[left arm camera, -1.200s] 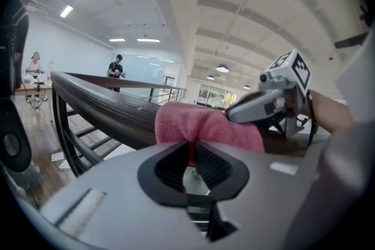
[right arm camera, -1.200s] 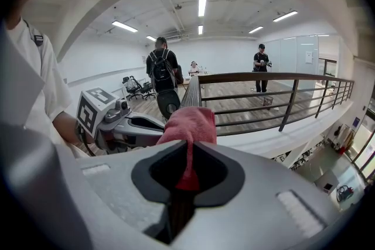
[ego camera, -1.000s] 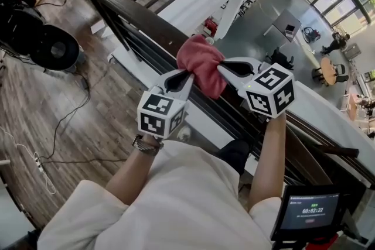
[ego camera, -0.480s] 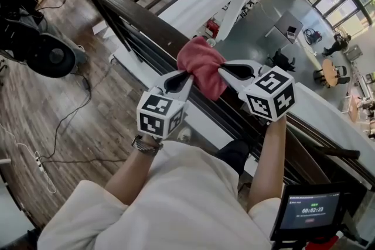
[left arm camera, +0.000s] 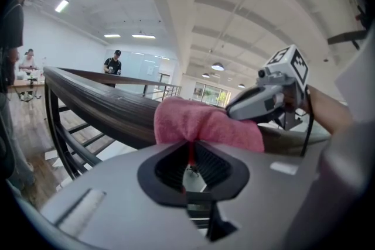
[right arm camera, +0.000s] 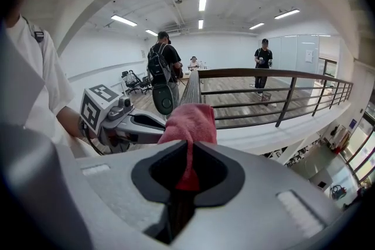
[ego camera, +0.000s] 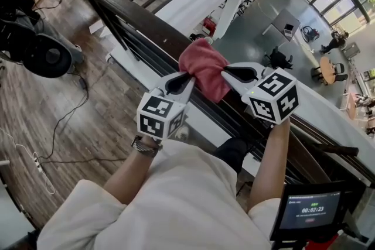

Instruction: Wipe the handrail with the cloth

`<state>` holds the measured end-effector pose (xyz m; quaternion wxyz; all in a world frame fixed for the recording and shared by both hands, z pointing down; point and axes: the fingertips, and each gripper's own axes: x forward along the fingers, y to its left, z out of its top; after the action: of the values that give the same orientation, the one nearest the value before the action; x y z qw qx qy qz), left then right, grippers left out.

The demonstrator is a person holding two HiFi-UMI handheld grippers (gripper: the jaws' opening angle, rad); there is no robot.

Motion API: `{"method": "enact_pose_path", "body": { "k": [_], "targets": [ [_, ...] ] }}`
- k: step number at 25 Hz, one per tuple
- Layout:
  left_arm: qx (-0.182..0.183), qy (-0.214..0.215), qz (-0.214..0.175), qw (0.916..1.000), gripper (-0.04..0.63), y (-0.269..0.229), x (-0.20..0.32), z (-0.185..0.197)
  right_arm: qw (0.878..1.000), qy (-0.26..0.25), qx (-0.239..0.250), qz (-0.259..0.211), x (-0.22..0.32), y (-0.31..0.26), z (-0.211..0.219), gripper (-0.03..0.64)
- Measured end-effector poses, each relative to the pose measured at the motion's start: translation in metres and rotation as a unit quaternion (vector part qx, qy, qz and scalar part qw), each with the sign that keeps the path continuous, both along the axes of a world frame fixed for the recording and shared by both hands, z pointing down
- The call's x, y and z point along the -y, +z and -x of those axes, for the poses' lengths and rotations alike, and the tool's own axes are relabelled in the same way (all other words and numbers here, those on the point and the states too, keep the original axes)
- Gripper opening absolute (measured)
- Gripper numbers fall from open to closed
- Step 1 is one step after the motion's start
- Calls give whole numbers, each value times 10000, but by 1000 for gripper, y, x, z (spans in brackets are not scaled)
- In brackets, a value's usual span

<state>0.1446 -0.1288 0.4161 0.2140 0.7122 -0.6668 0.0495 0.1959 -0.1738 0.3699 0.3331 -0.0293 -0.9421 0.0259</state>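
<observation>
A pink cloth [ego camera: 205, 69] is draped over the dark wooden handrail [ego camera: 137, 14], which runs from upper left to lower right in the head view. My left gripper [ego camera: 188, 76] is shut on the cloth's left edge. My right gripper [ego camera: 225, 72] is shut on its right edge. In the left gripper view the cloth [left arm camera: 205, 124] bulges over the handrail [left arm camera: 94, 99] just past the jaws, with the right gripper [left arm camera: 234, 111] beyond it. In the right gripper view a fold of cloth [right arm camera: 188, 132] hangs pinched between the jaws, and the left gripper [right arm camera: 167, 125] sits at its left.
Below the handrail are black metal balusters [ego camera: 126, 32] and an open drop to a lower floor [ego camera: 275, 14]. A black round device [ego camera: 50, 55] and cables [ego camera: 70, 120] lie on the wood floor at left. A timer screen [ego camera: 309, 211] sits at lower right. People [right arm camera: 163, 70] stand farther along the walkway.
The cloth and both grippers have shifted slightly to the right along the handrail. Both grips are unchanged.
</observation>
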Motion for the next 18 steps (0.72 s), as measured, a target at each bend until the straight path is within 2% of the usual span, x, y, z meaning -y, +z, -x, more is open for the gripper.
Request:
{"method": "enact_pose_path", "body": {
  "k": [4,18],
  "targets": [
    [11,151,13,9999,40,2,3,-10,9997,11,-222,-64,0,2,-12,34],
    [-16,395,14,9992,40,2,5,-35,9998,55,-166,2,4,1,-34,34]
  ]
}}
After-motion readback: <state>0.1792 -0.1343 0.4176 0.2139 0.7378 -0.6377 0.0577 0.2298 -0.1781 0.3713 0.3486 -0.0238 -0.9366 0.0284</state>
